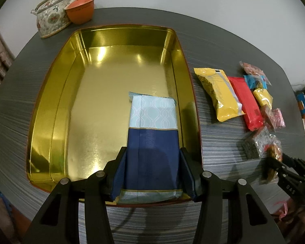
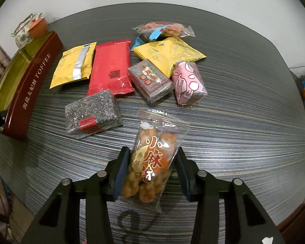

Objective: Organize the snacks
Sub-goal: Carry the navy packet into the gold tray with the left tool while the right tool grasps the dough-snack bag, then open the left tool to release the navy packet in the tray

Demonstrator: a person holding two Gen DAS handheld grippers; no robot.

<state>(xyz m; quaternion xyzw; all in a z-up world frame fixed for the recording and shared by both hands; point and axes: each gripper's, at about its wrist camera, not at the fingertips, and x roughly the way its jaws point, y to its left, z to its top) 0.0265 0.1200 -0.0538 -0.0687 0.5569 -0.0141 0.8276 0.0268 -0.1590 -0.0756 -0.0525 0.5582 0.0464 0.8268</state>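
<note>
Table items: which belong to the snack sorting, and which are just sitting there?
Job:
gold tin
blue packet between the left gripper fingers
fried-twist bag in the right gripper
red packet
pink packet

Bystanders:
floral teapot
orange cup

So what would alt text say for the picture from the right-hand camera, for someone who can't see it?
A two-fingered claw grips a clear bag of fried dough twists above a dark striped table. Beyond lie more wrapped snacks, among them a red packet, a pink block and a sesame bar. A maroon toffee tin sits at left.
</note>
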